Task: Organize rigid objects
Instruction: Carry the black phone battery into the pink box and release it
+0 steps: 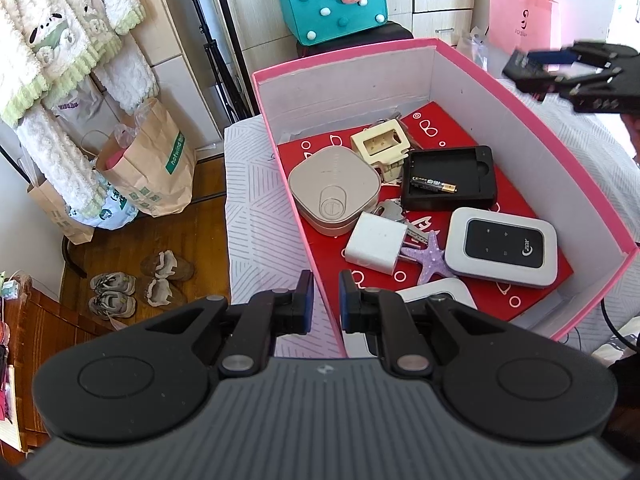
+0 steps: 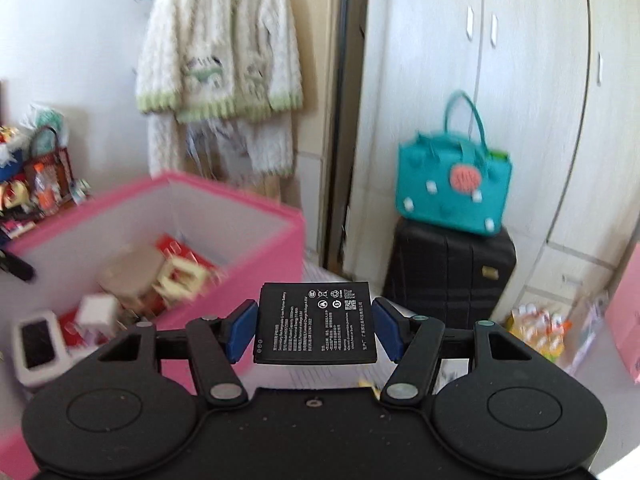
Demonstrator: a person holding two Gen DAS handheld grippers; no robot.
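Right gripper (image 2: 314, 326) clamps a flat black battery (image 2: 316, 322) in the air beside the pink box (image 1: 400, 80). Left gripper (image 1: 326, 300), nearly shut, pinches the box's near wall. Inside: router (image 1: 502, 246), charger (image 1: 450, 178), white adapter (image 1: 374, 246), beige case (image 1: 334, 190), starfish (image 1: 430, 258).

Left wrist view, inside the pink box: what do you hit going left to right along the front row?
Beige rounded case → white charger cube → purple starfish → white pocket router with the black screen, all lying on the red liner of the pink box.
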